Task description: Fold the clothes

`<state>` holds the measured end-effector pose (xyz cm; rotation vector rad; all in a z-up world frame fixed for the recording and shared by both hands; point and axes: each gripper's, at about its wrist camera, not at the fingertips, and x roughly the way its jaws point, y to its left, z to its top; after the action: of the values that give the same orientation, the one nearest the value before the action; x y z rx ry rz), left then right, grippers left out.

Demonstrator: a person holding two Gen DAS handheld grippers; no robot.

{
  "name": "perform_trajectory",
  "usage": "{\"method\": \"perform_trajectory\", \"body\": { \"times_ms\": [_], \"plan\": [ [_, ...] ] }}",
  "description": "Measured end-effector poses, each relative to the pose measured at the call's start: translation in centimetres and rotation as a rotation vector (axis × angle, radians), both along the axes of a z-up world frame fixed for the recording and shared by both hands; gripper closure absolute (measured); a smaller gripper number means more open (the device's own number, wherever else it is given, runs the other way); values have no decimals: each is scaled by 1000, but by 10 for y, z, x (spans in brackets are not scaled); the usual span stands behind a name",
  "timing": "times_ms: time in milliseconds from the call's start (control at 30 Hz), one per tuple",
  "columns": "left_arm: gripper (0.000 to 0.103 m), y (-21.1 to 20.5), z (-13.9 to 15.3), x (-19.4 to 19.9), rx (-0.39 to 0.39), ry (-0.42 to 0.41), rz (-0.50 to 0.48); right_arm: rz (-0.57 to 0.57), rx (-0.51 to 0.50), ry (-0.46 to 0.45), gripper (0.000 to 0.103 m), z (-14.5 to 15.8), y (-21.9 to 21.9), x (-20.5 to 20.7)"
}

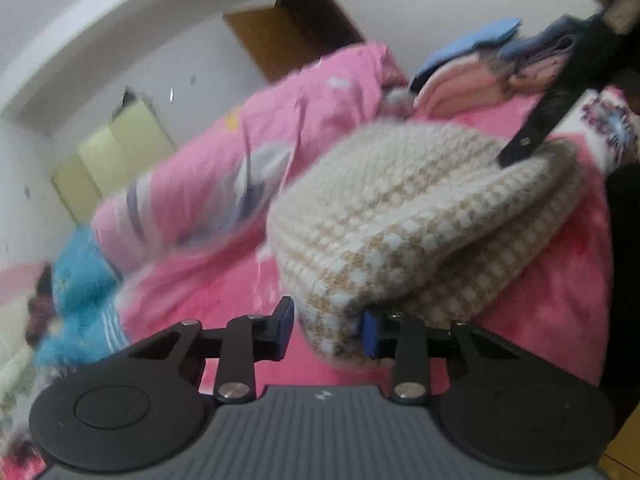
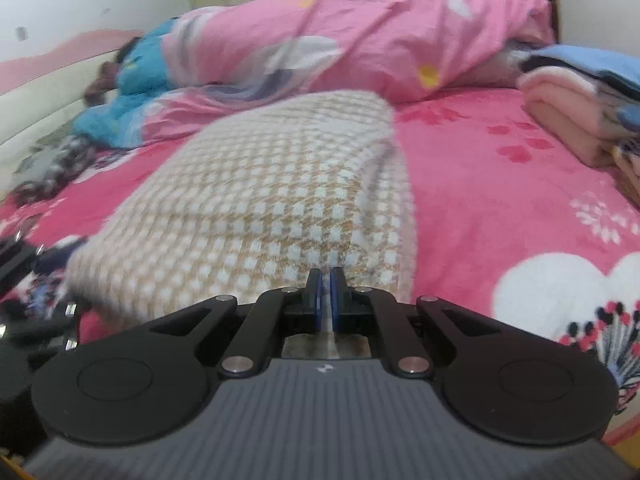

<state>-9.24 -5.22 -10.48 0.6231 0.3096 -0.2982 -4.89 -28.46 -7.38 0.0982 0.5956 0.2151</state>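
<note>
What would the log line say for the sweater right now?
stage: folding | knit sweater: doubled over on pink bed sheet | right gripper: shut on sweater edge | left gripper: open at sweater corner

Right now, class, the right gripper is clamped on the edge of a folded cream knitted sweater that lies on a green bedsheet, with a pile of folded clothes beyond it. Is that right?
One detail is wrong: the bedsheet is pink, not green, as the right wrist view shows. The rest stands: the right gripper is clamped on the edge of the folded cream knitted sweater, with the pile of folded clothes beyond it.
</note>
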Motion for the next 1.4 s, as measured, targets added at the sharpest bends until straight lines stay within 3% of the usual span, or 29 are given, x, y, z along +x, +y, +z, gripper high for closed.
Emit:
{"method": "perform_trajectory", "body": {
  "times_ms": [67, 267, 333, 433, 567, 633, 700, 833, 1000, 1067, 1100, 1167, 1233, 1300, 1400],
  "plan": [
    [73, -1, -9, -3, 28, -19, -24, 12, -18, -12, 103, -13, 6, 0],
    [69, 5, -5, 1, 0, 18, -66, 19, 16, -7, 103, -13, -3, 0],
    [63, 21, 12, -1, -84, 120, -100, 9, 15, -18, 103, -12, -2, -3],
    [59, 56, 39, -9, -293, 262, -129, -24, 26, -66, 103, -17, 2, -14],
    [55, 57, 66, 2, -486, 303, -175, -83, 56, -146, 103, -28, 9, -31],
    [55, 31, 63, 19, -483, 301, -209, -115, 97, -172, 103, -33, 8, -36],
    [56, 7, 45, 37, -427, 347, -206, -122, 126, -182, 103, -36, 5, -41],
    [58, -13, 21, 39, -321, 327, -191, -73, 85, -152, 103, -15, -1, -47],
    [57, -11, 20, 40, -343, 342, -191, 30, -34, -301, 100, 42, 13, -16],
    [57, -9, 20, 44, -362, 353, -208, 65, -106, -269, 101, 38, 23, 17],
    [57, -8, 20, 47, -376, 362, -221, 66, -179, -184, 103, 21, 26, 40],
    [57, -6, 18, 48, -399, 369, -233, 89, -241, -183, 103, -11, 22, 53],
    [55, -5, 17, 49, -406, 365, -240, 96, -196, -134, 103, 0, 14, 58],
    [55, -2, 15, 49, -419, 367, -250, 131, -249, -93, 103, 28, 20, 62],
    [55, 0, 14, 49, -432, 362, -263, 138, -296, -194, 103, 66, 33, 72]
  ]
}}
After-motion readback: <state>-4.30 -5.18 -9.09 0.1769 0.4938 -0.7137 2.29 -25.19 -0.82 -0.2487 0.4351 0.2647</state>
